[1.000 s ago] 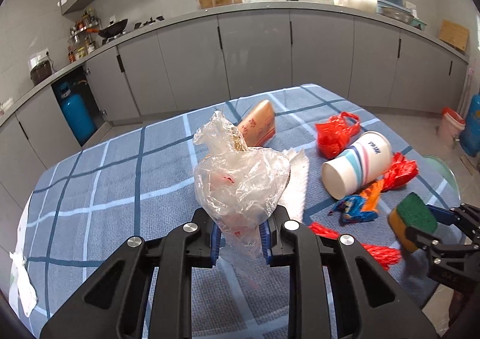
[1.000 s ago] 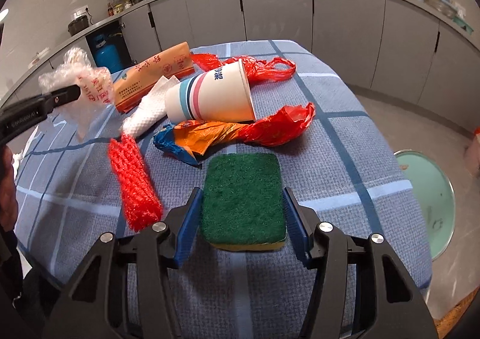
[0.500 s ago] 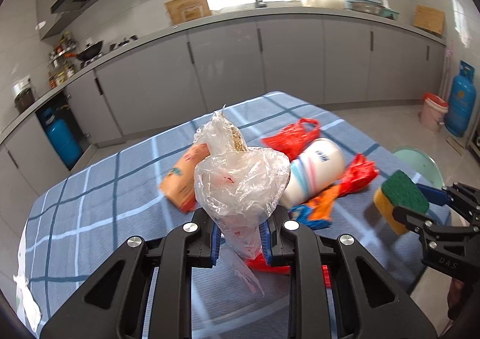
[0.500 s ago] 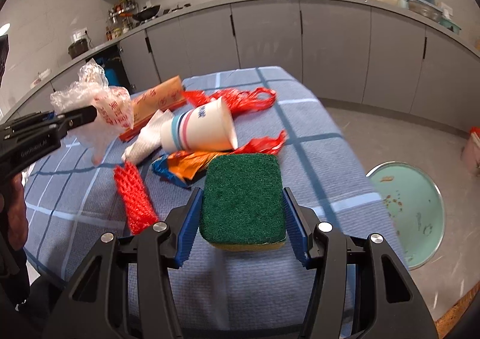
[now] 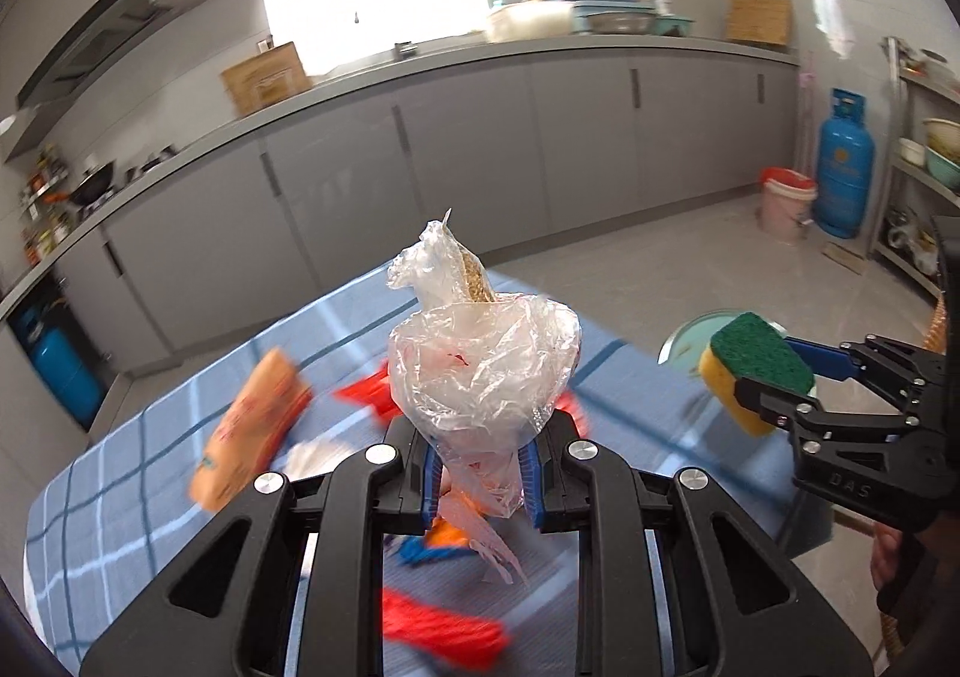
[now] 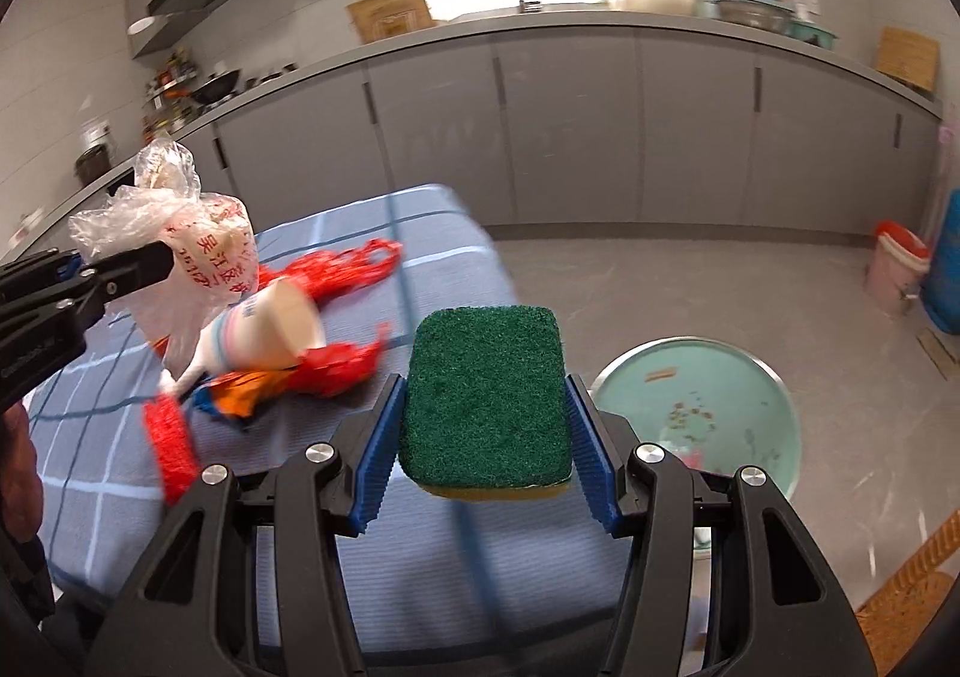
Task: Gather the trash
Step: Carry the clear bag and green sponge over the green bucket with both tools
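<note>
1. Plastic bag [image 5: 480, 371]: clear, crinkled film, bunched into a loose cone with a twisted peak and something tan and grainy showing near the top. I have it pinched at its narrow lower end in my left gripper [image 5: 480, 467], held above the table; a thin tail of film hangs below the blue ribbed pads. From the right wrist view the same bag [image 6: 174, 233] shows red printed characters on a white patch.
2. Sponge [image 6: 486, 407]: a rounded rectangular block, coarse green scouring face uppermost, yellow foam layer underneath. My right gripper [image 6: 486, 437] is clamped on its two long sides, carrying it in the air past the table's edge. In the left wrist view the sponge [image 5: 753, 362] sits at the tip of that gripper, well apart from the bag.
3. Paper cup [image 6: 270, 332]: white, tapered, with coloured bands, lying on its side on the table.
4. Red plastic bags [image 6: 342, 272]: thin, crumpled, one beyond the cup and another just beside its mouth.
5. Red mesh netting [image 6: 171, 446]: a soft tube lying near the table's front edge.
6. Orange wrapper [image 5: 246, 437]: long, flat packet, blurred, lying on the cloth.
7. Table [image 6: 420, 545]: covered in blue cloth with a white and dark-blue check.
8. Basin [image 6: 720, 419]: round, pale green, metal-rimmed, on the floor beside the table, with scattered crumbs inside.
9. Gas cylinder [image 5: 843, 167]: blue, upright by the grey cabinets.
</note>
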### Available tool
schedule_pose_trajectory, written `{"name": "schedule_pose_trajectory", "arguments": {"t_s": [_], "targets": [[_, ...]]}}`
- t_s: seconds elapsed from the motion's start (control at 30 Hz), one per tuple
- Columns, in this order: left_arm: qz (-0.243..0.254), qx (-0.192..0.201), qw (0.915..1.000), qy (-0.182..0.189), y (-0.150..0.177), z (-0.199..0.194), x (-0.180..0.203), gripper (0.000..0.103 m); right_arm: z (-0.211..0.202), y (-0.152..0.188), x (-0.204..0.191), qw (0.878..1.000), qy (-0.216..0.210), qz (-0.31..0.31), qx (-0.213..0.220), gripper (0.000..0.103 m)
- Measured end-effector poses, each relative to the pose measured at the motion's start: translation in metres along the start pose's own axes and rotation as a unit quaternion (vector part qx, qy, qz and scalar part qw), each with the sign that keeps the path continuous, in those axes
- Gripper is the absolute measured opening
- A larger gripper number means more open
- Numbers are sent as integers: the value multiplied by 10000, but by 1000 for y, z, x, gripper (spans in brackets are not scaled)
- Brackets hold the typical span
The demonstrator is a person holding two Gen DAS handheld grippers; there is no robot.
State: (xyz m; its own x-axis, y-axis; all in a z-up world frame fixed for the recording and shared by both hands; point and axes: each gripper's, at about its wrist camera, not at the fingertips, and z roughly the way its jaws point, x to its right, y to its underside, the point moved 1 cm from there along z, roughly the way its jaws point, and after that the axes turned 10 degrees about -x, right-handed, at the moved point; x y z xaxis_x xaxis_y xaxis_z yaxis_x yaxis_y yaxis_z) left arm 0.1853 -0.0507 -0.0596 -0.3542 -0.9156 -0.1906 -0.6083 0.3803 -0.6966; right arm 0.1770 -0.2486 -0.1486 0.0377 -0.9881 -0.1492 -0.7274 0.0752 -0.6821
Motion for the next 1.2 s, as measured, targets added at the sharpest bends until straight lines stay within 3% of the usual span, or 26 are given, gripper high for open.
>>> {"name": "schedule_pose_trajectory", "arguments": {"t_s": [0.6, 1.2], "targets": [[671, -76, 9939, 868, -46, 57, 107, 22, 19, 6, 109, 9954, 689, 661, -43, 53], [899, -547, 9862, 1276, -52, 122, 163, 22, 55, 13, 159, 9916, 820, 955, -282, 53]]}}
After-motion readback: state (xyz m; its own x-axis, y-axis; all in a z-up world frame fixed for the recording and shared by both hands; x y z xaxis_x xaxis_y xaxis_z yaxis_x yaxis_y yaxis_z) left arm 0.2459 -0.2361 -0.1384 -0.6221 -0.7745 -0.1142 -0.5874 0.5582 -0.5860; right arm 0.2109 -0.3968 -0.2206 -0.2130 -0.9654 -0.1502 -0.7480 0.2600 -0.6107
